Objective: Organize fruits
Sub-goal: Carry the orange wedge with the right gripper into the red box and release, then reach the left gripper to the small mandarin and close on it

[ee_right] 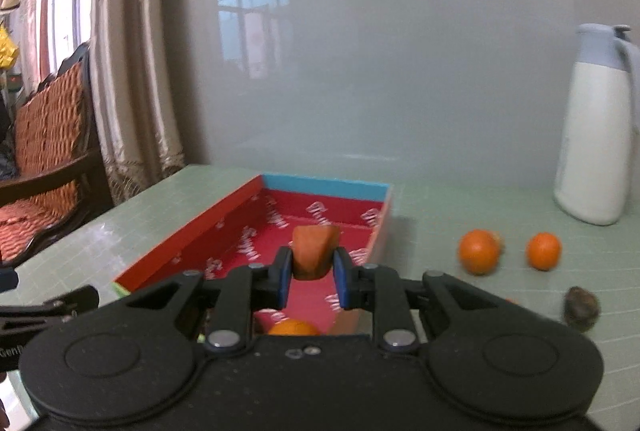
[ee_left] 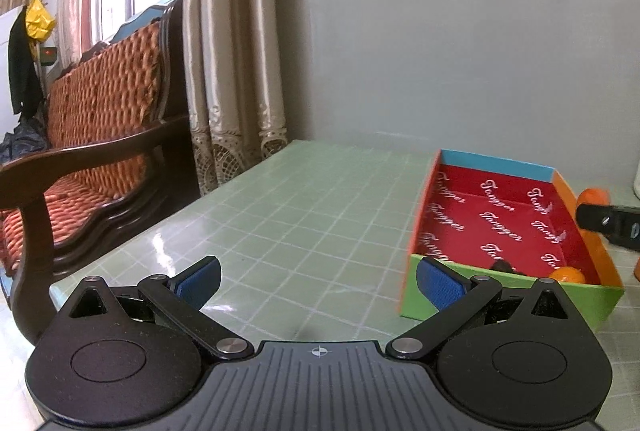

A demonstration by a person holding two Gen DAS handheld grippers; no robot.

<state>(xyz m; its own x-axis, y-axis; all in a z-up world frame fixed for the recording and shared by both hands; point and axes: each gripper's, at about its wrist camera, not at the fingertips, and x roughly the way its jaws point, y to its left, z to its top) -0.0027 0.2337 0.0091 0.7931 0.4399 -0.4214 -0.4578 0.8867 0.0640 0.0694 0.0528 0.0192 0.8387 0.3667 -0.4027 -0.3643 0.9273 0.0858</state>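
A shallow box point(ee_left: 508, 227) with a red printed floor and coloured walls sits on the green table; it also shows in the right wrist view point(ee_right: 320, 215). My right gripper point(ee_right: 311, 273) is shut on an orange fruit piece point(ee_right: 314, 251) and holds it above the box. An orange point(ee_right: 294, 327) lies in the box's near end, also seen in the left wrist view point(ee_left: 567, 274) beside a dark item point(ee_left: 505, 267). My left gripper point(ee_left: 318, 281) is open and empty, left of the box. The right gripper's finger point(ee_left: 608, 223) shows at the right edge.
Two oranges point(ee_right: 479, 251) point(ee_right: 543, 251) and a dark round fruit point(ee_right: 582, 307) lie on the table right of the box. A white jug point(ee_right: 596, 127) stands at the back right. A wooden bench point(ee_left: 88, 159) and curtains point(ee_left: 232, 43) are to the left.
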